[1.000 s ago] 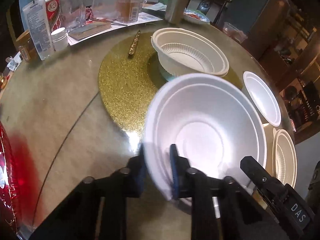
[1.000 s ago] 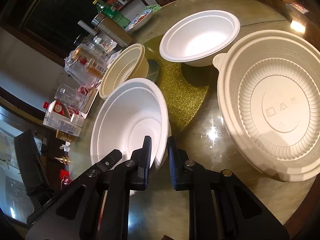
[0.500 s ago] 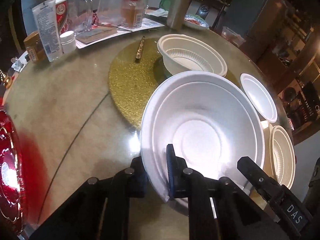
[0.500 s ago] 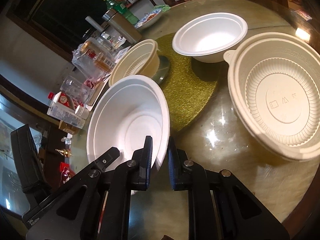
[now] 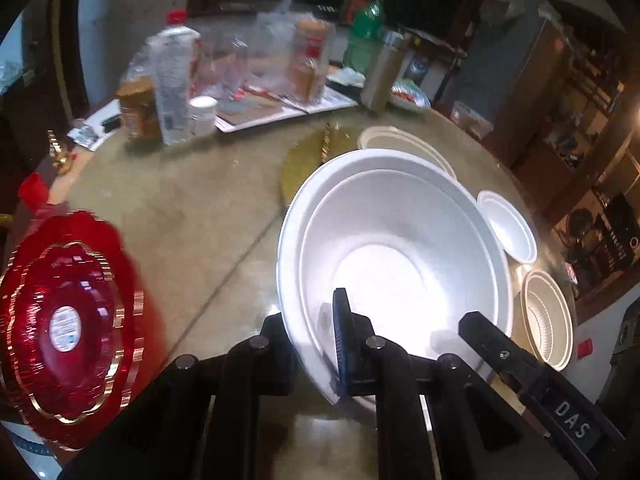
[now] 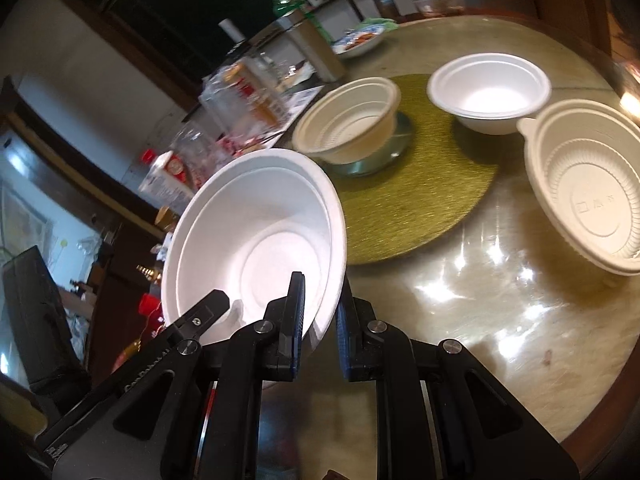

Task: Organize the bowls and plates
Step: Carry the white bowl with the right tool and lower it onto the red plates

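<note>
White bowl (image 5: 400, 256) hiding tabletop, bottles (image 5: 176, 80) blurred

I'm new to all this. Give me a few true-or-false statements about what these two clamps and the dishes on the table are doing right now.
1. Both the left gripper and the right gripper pinch the rim of one large white bowl. True.
2. The large white bowl holds soup. False: it is empty.
3. A red plate shows in the left view. True.
4. The small white bowl is stacked inside the cream ribbed bowl. False: they stand apart.
5. The gold mat is square. False: it is round.
</note>
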